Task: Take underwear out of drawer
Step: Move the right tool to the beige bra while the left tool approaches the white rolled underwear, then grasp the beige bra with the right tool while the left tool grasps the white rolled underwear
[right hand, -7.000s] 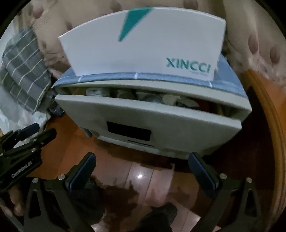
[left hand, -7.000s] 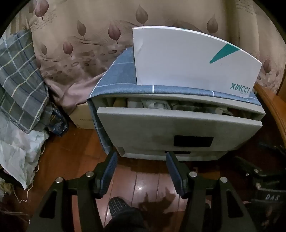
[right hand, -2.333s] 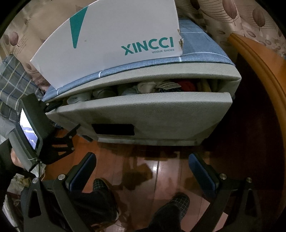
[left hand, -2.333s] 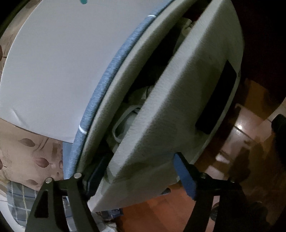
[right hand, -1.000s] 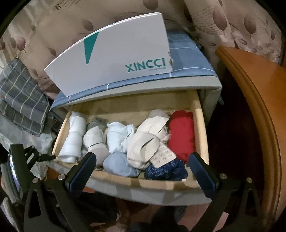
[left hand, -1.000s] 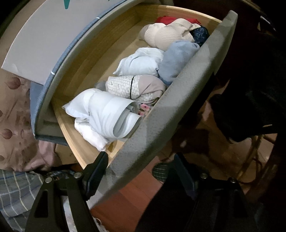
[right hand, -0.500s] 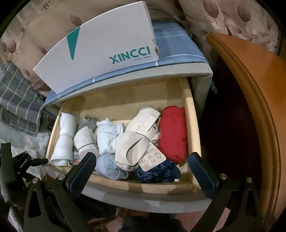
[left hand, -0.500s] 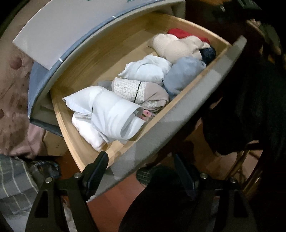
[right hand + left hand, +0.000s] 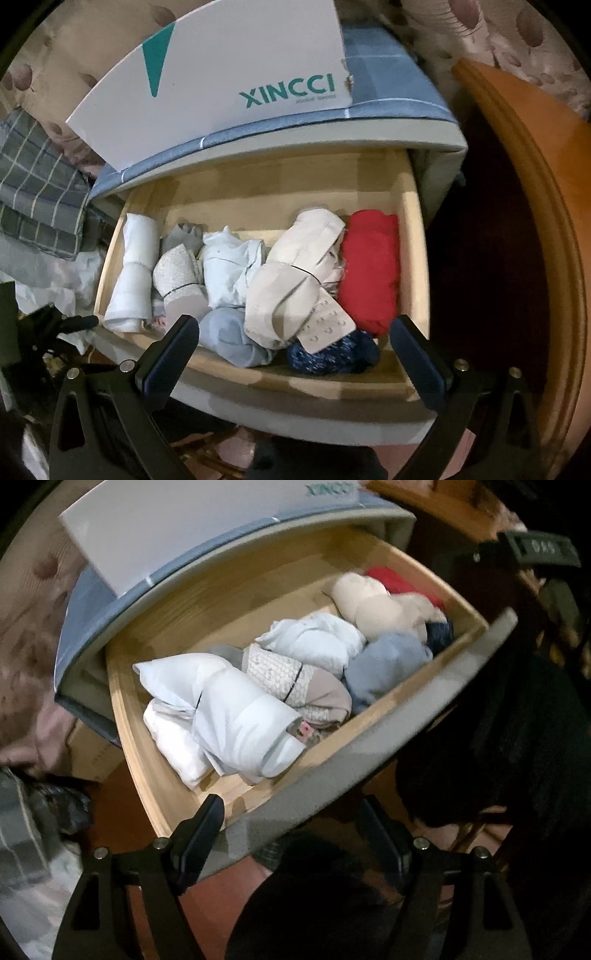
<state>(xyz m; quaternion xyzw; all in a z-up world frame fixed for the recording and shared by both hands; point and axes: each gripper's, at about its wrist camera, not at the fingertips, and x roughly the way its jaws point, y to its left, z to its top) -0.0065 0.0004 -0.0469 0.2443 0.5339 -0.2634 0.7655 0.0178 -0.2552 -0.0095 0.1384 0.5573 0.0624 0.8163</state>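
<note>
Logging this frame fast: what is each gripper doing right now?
Left gripper: open, straddling the drawer front, holding nothing.
Right gripper: open, empty, above the drawer's clothes.

One open drawer (image 9: pixel 416 236) is holding seven bundles of underwear: one white roll (image 9: pixel 135 269), one patterned beige piece (image 9: pixel 179 277), one pale blue-white piece (image 9: pixel 229 269), one beige bra (image 9: pixel 295 280), one red piece (image 9: pixel 369 269), one light blue ball (image 9: pixel 229 336) and one navy speckled ball (image 9: pixel 332 354). One white box (image 9: pixel 221 74) is sitting on top.
</note>
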